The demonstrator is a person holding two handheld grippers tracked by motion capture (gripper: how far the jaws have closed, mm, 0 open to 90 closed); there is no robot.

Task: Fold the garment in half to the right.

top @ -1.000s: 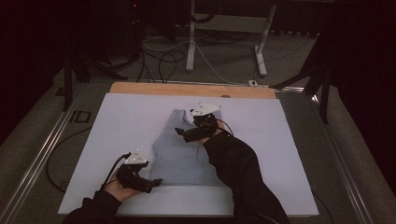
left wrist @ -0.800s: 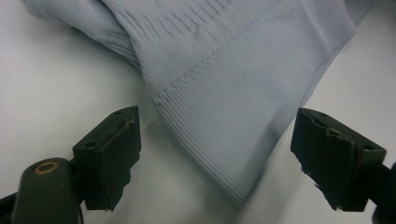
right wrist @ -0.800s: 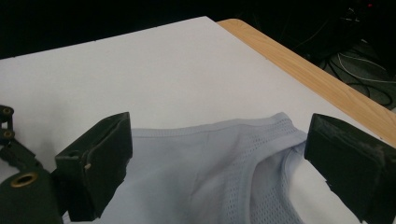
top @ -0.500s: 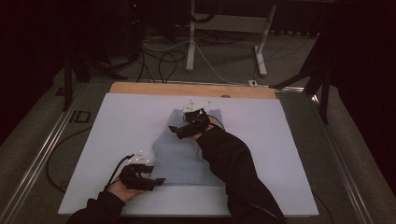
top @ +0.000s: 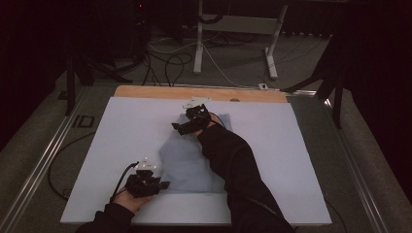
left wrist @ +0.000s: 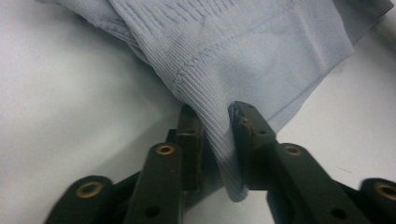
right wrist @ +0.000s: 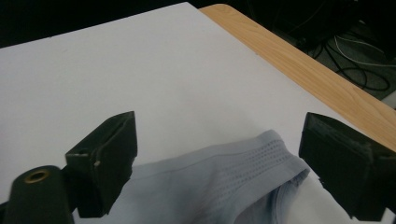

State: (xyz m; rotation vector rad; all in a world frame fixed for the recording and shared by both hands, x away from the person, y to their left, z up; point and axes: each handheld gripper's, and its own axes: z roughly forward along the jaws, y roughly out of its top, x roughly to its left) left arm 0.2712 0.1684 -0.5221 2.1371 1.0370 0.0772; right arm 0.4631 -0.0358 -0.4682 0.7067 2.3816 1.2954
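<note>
A light blue ribbed garment (top: 184, 162) lies on the white board (top: 121, 126). My left gripper (top: 164, 185) is at its near left corner, shut on a fold of the hem (left wrist: 219, 140); the cloth (left wrist: 243, 46) spreads away from the jaws. My right gripper (top: 177, 128) hovers over the far end of the garment, reaching in across it on a dark sleeve (top: 233, 165). In the right gripper view the right gripper (right wrist: 219, 137) stands wide open, and the garment's banded edge (right wrist: 233, 168) lies between and below its fingers (right wrist: 109, 149), untouched.
The board rests on a wooden table whose far edge (top: 194, 92) shows as a tan strip. Metal rails (top: 43, 160) run along both sides. Cables (top: 170, 63) and a white stand (top: 233, 24) lie on the floor beyond.
My right gripper has shifted left and slightly toward the far edge over the garment's top. The left gripper has stayed almost still, holding the hem.
</note>
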